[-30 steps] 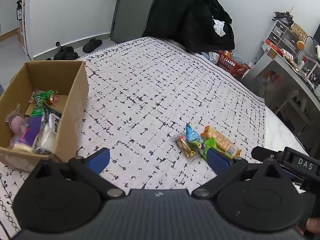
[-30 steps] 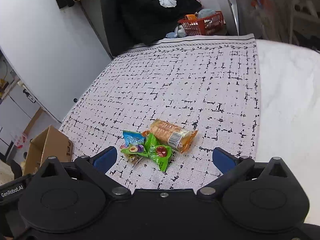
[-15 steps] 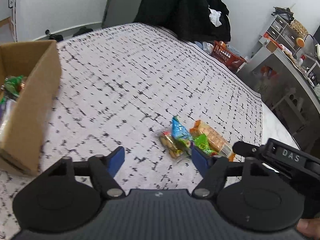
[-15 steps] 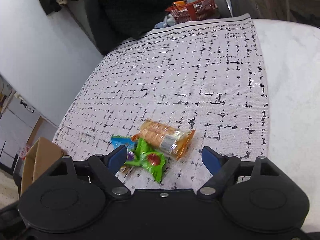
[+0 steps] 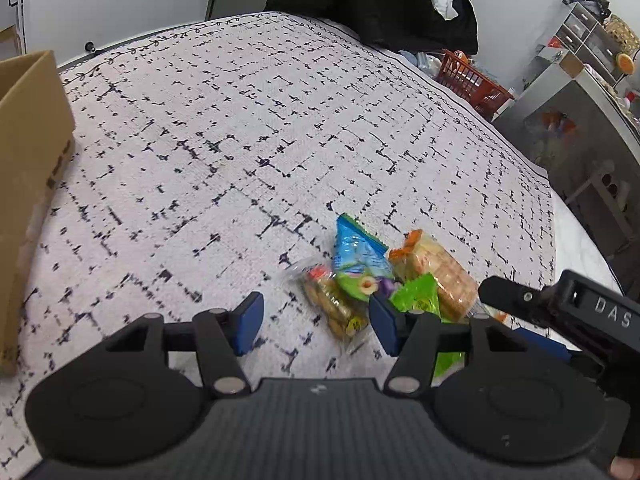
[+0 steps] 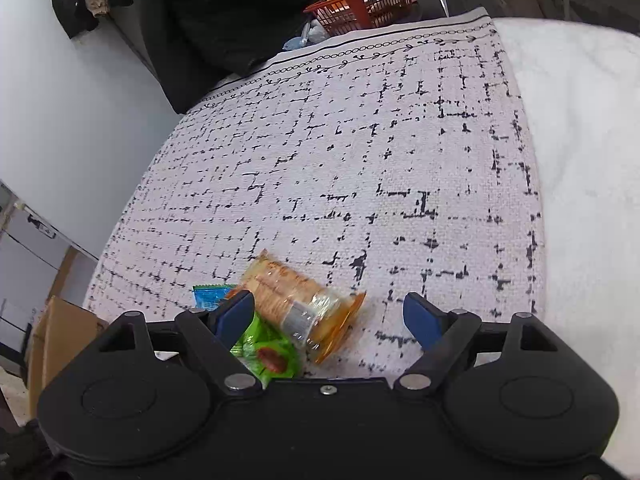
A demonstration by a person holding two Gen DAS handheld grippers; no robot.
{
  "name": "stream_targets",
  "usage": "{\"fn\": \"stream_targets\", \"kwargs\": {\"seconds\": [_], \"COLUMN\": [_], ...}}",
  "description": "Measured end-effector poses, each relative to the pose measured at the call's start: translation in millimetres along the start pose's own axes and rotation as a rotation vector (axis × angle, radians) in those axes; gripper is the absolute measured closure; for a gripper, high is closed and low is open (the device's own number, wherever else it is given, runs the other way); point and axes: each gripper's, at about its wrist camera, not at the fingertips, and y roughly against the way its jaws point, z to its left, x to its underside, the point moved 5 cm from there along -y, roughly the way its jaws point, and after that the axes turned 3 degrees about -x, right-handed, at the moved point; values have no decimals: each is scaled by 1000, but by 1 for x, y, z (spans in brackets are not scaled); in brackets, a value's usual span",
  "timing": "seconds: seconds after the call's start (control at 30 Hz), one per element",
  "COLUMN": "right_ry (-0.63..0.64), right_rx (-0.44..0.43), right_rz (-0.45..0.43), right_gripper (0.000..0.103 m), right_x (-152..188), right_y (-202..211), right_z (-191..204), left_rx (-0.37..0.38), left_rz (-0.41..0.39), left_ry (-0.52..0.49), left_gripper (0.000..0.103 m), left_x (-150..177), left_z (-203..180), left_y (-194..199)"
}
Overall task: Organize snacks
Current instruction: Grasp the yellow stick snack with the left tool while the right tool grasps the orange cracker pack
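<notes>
A small pile of snacks lies on the patterned blanket (image 5: pixel 248 128): a clear pack of golden snacks (image 5: pixel 334 304), a blue packet (image 5: pixel 356 256), a green packet (image 5: pixel 420 300) and an orange-ended cracker pack (image 5: pixel 440 276). My left gripper (image 5: pixel 316 322) is open, its jaws on either side of the clear pack. My right gripper (image 6: pixel 332 318) is open over the cracker pack (image 6: pixel 296 300), with the green packet (image 6: pixel 268 354) and the blue packet (image 6: pixel 210 294) by its left finger. The right gripper's body (image 5: pixel 580 316) shows in the left wrist view.
A cardboard box (image 5: pixel 28 184) stands at the left on the blanket; its corner also shows in the right wrist view (image 6: pixel 60 340). Black clothing (image 6: pixel 224 12) and a red basket (image 6: pixel 360 4) lie beyond the far edge. White bedding (image 6: pixel 584 168) is to the right. Shelves (image 5: pixel 580 44) stand far right.
Both grippers have moved forward and down to the snack pile and their jaws have narrowed somewhat. The box has slid out to the left of the left wrist view.
</notes>
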Motion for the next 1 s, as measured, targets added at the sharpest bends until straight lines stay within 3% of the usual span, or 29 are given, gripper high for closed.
{"fn": "stream_targets", "kwargs": {"seconds": [0.4,0.47,0.63,0.73,0.9,1.0], "right_ry": [60,61,46,17,7,1], "right_rx": [-10,-20,-14,-23,-20,-22], "right_rz": [10,12,20,20,21,23], "right_gripper": [21,25,52,56,56,56], "right_x": [0,0,1,1,2,2], "right_y": [-15,-14,-13,-11,-9,-10], "right_z": [7,7,4,0,1,0], "left_rx": [-35,-40,-19,7,-22,-48], "left_rz": [-11,-13,-7,-7,-9,-7], "left_ry": [-101,-120,-135,-133,-131,-122], "left_gripper": [45,48,49,49,50,59], "left_x": [8,11,17,20,22,20], "left_z": [-12,-13,-11,-10,0,5], "left_y": [-13,-12,-5,0,4,2]}}
